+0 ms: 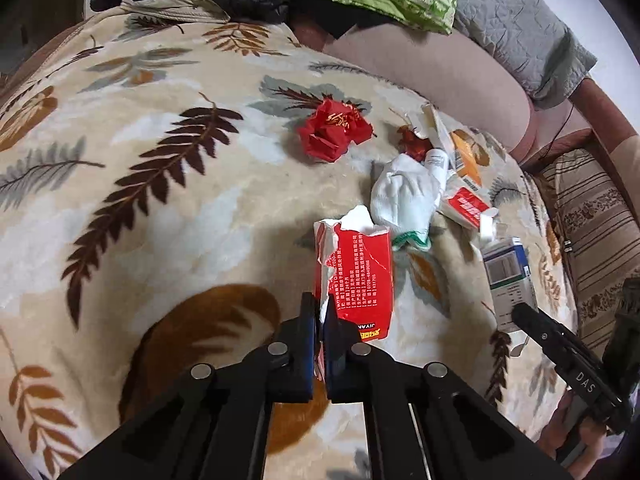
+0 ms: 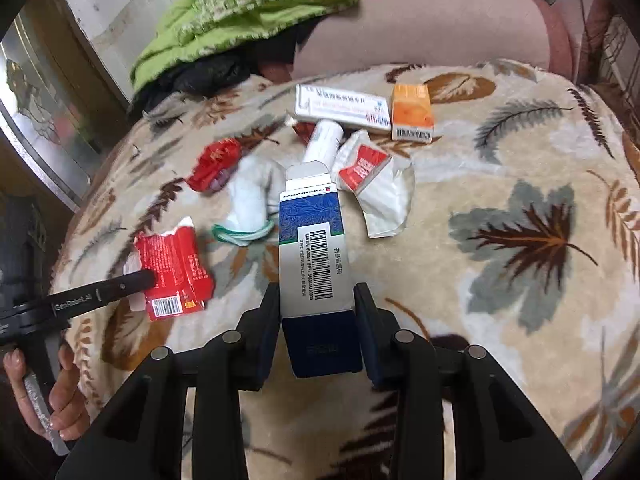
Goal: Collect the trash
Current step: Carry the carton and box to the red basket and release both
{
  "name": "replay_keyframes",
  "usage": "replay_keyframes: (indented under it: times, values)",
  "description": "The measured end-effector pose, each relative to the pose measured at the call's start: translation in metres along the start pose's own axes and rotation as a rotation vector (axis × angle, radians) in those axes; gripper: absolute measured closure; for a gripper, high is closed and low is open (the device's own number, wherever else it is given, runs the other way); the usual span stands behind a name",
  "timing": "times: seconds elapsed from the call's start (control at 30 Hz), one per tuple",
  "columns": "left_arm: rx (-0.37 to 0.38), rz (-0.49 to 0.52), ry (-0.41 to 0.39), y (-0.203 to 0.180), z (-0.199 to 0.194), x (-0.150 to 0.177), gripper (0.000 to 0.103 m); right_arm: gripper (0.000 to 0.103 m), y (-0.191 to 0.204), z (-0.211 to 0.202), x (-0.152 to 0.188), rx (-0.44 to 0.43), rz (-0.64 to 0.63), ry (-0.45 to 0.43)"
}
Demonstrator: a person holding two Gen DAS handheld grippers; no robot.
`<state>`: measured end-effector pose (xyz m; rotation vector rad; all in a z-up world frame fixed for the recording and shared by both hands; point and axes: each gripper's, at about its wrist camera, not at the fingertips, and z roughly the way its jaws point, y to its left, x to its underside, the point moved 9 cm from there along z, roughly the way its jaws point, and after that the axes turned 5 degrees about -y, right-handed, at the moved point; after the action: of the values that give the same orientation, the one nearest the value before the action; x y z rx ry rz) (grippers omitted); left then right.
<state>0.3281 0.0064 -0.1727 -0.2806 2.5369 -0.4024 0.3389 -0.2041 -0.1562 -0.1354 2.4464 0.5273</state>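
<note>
A: Item one, left tongs (image 1: 319, 312)?
B: Clenched on torn red packet (image 1: 356, 276), lying on leaf-print blanket (image 1: 160, 208).
A: Item two, right tongs (image 2: 318, 300)?
B: Clamped round blue-and-white carton (image 2: 312, 236), near white glove (image 2: 250, 196), orange box (image 2: 412, 116), and crumpled red wrapper (image 1: 334, 130).

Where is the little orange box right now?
In the right wrist view the orange box sits on the leaf blanket at the far end of the trash pile, just right of the long white box, in front of the pink cushion.
</note>
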Motion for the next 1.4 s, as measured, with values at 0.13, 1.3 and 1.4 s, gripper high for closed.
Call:
replay_keyframes:
  times: [0.13,1.3,1.4]
  values:
    - [0.049,0.005,-0.032,-0.012,-0.031,0.007,0.102,0.068,0.006,-0.033,0.001,-0.028,0.024,-0.047]
    - [0.184,0.164,0.138,-0.028,-0.149,0.274,0.102,0.068,0.068,-0.184,0.262,-0.189,0.076,0.043]
    - [0.137,0.191,0.137,-0.025,-0.146,0.277,0.102,0.068,0.073,-0.18,0.265,-0.178,0.043,0.056]
